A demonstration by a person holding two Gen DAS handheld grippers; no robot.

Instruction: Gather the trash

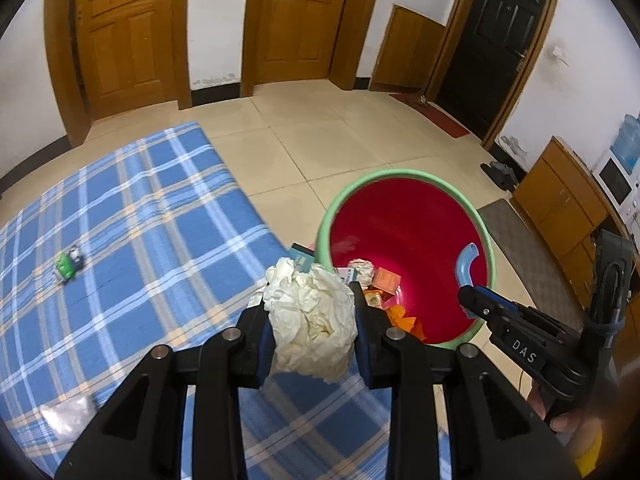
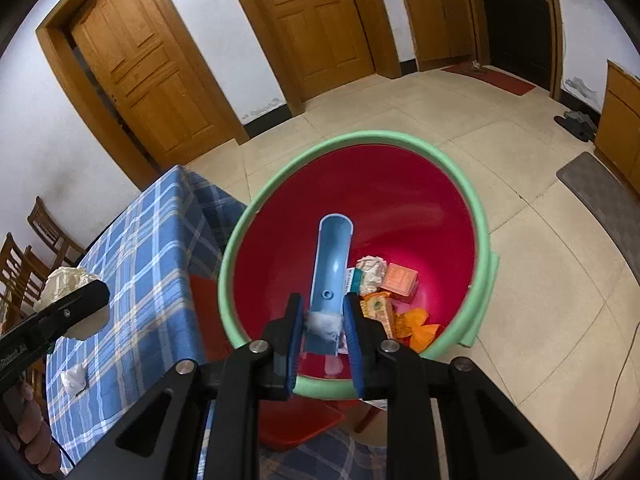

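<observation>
In the left wrist view my left gripper point(image 1: 310, 300) is shut on a crumpled white paper ball point(image 1: 312, 320), held over the edge of the blue plaid table point(image 1: 132, 216) beside the red bin with a green rim point(image 1: 404, 174). My right gripper point(image 2: 323, 300) is shut on a curved light-blue plastic piece point(image 2: 332, 256) with a white fluffy wad point(image 2: 324, 322) at its lower end, held over the bin's point(image 2: 360, 136) open mouth. A paper ball, an orange box point(image 2: 398, 278) and orange wrappers lie in the bin. A green wrapper point(image 1: 68, 266) lies on the table.
A small white wad point(image 2: 74, 376) and a clear plastic scrap point(image 1: 66, 416) rest on the tablecloth. A red stool point(image 2: 296, 420) stands below the bin's near rim. Wooden chairs point(image 2: 24, 256) stand left of the table, with a grey mat point(image 2: 600, 196) and a wooden cabinet point(image 1: 560, 200) on the right.
</observation>
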